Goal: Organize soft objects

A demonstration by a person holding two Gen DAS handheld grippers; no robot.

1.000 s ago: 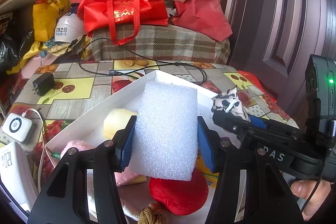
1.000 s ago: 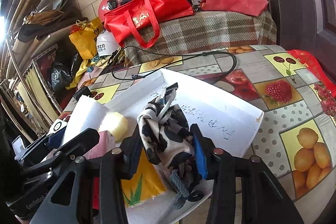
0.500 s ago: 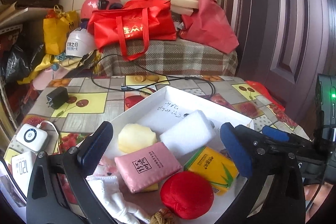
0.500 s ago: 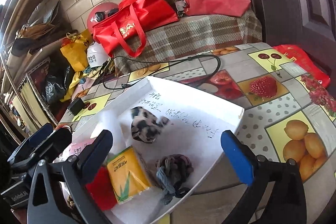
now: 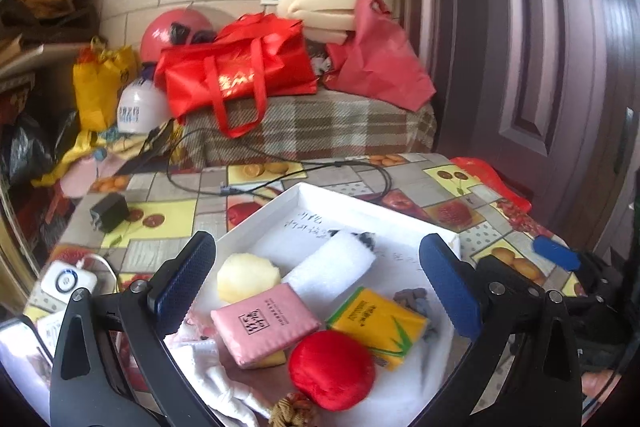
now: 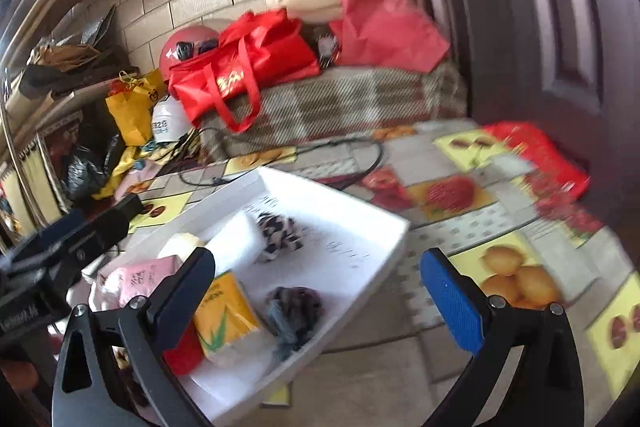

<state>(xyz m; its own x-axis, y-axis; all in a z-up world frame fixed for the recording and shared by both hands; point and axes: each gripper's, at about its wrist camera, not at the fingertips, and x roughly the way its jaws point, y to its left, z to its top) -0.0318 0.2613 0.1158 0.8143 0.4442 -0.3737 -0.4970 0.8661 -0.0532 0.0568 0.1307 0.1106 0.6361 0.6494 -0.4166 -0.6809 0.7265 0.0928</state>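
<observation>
Holding: I kept both tongs spread wide, nothing between them.
Left gripper [image 5: 318,285]: gaped over the shallow white cardboard tray [image 5: 362,203].
Right gripper [image 6: 318,293]: gaped above the tray's 3 o'clock rim.
White foam block [image 5: 334,267]: lay mid-tray, black-and-white patterned cloth [image 6: 278,237] at its 3 o'clock.
</observation>
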